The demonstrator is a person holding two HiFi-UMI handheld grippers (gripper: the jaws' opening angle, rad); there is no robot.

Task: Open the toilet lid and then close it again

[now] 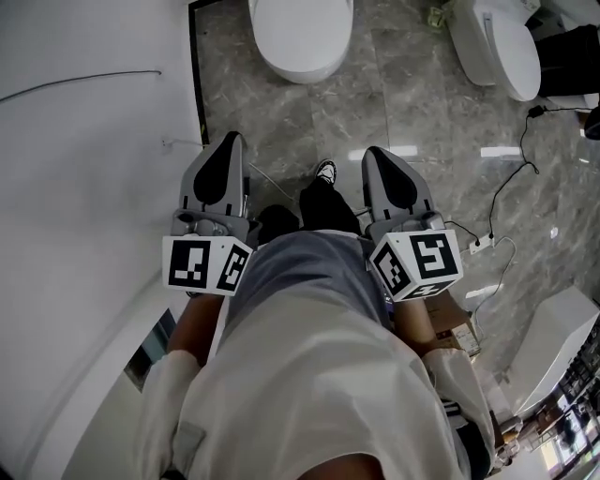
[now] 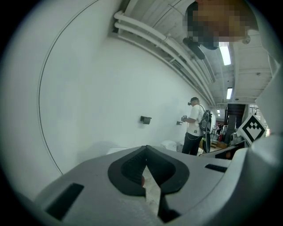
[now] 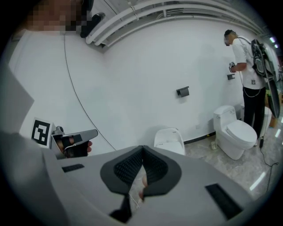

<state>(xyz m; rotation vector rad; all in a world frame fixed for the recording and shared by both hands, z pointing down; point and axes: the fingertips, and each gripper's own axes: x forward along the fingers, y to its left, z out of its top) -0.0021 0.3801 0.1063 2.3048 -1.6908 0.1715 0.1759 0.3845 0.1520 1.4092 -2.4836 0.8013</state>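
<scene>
Approach step: both tongs clenched and empty, short of the toilet.

Well short of the white glossy ceramic toilet point(image 1: 317, 67) and to its left, the grey left gripper point(image 1: 230, 142) has its jaws pressed together on nothing. The grey right gripper point(image 1: 373, 155), just as far back on the toilet's right, is the same. The toilet stands ahead on the grey marble floor point(image 1: 281, 122), its smooth oval lid point(image 1: 300, 23) down, so opening looks not yet begun. Next, a jaw tip must reach the lid's front edge and hook under it.

Distant person point(image 3: 249, 70) beside white wall point(image 3: 146, 62)
</scene>
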